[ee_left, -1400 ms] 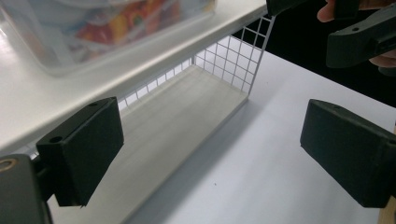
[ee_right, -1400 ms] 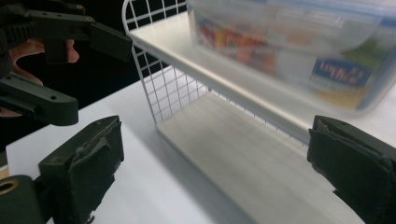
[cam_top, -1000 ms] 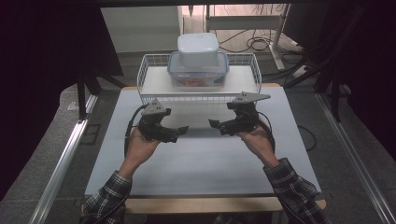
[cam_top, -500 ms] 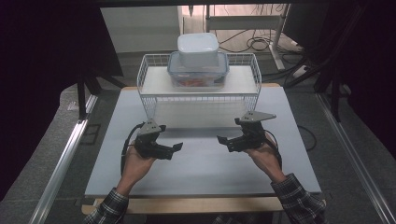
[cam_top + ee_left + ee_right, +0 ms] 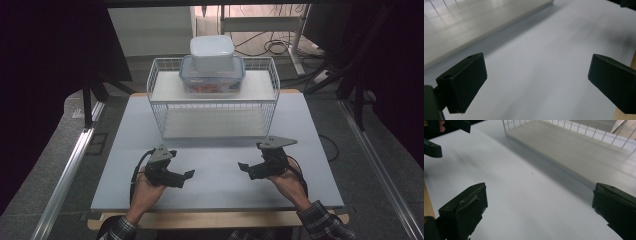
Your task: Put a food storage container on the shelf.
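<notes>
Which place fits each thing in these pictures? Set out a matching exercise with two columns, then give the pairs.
Things:
1. white box
2. clear lidded box
3. left tongs
4. right tongs

Places:
A. on the wire rack's top shelf
B. open, over the table's near left
C. stacked on another box
D. open, over the table's near right

Pairs: 1-C, 2-A, 3-B, 4-D

The left gripper (image 5: pixel 187 174) and the right gripper (image 5: pixel 243 167) were held low over the white table (image 5: pixel 220 187), jaws wide apart, at 6 o'clock from the wire rack (image 5: pixel 212 117).
</notes>
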A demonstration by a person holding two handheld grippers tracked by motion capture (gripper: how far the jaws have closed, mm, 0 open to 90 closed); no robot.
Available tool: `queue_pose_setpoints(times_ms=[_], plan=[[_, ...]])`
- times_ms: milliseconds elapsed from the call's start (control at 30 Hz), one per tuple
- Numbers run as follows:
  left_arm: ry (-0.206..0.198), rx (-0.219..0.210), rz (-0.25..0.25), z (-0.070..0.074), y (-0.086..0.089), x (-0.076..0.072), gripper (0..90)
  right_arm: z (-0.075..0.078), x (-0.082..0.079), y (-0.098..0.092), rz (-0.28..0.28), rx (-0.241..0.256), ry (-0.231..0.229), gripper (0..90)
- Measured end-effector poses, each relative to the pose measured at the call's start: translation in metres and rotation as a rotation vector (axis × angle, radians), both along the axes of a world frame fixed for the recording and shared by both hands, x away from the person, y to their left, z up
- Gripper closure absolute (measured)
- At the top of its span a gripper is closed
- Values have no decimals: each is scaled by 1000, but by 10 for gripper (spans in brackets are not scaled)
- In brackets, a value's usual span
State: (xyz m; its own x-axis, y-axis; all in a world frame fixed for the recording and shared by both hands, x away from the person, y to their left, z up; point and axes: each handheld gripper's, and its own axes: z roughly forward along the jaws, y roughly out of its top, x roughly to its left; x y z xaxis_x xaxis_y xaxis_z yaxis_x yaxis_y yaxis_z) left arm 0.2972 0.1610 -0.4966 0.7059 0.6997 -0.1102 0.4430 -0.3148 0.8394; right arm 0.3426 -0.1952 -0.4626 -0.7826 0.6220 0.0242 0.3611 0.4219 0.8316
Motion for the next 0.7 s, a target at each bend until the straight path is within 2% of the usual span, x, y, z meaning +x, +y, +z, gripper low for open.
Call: queue_pose_setpoints(times_ms=[267,500,600,700], plan=[[35,83,6,-20,-3,-8,0,-23,-8,-13,0,-41,52,0],[105,157,-4,-38,-6,-11,0,-40,-13,-18,-1,-85,92,0],[113,168,3,-40,-6,-10,0,-45,-14,-19,2,-90,115,0],[119,172,12,-41,-5,-8,0,-45,-15,-19,2,-95,117,0]])
